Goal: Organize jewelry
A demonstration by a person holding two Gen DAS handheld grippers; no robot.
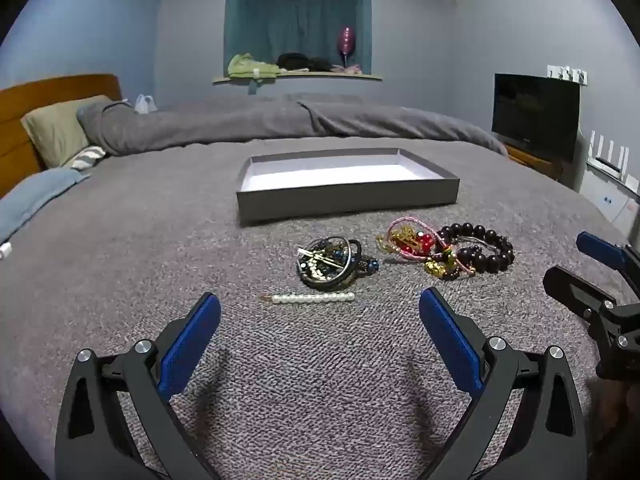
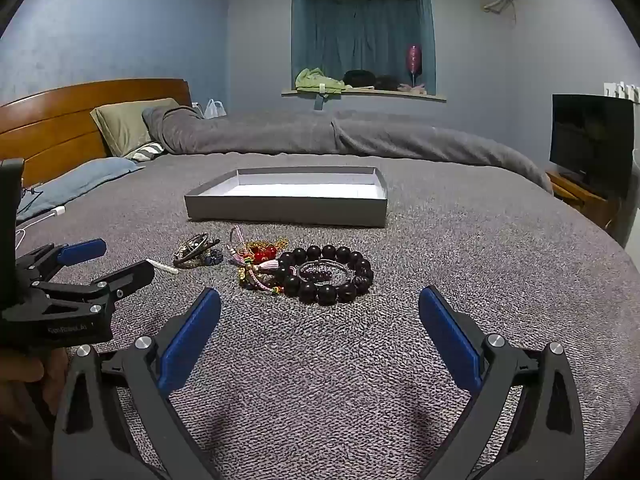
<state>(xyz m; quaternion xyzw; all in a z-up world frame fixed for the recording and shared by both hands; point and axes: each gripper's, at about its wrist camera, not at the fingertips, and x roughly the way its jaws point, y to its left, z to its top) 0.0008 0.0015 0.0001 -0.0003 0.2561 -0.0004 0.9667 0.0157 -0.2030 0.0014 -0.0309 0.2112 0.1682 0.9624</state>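
In the left wrist view the right gripper [image 1: 592, 264] is cut by the right edge; only one blue pad [image 1: 600, 249] is seen complete. In the right wrist view the left gripper [image 2: 116, 260] hides part of the pearl pin [image 2: 164, 267]. The tangled pieces in the dark bracelet heap [image 2: 198, 255] are too small to be separated, and the hand [image 2: 24, 376] is cut by the left edge.

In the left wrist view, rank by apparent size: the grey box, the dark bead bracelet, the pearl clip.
1. Grey box, clearly largest though farthest away.
2. Dark bead bracelet.
3. Pearl clip: about as long as the bracelet is wide, but far thinner, and nearer the camera, so this order is less sure.
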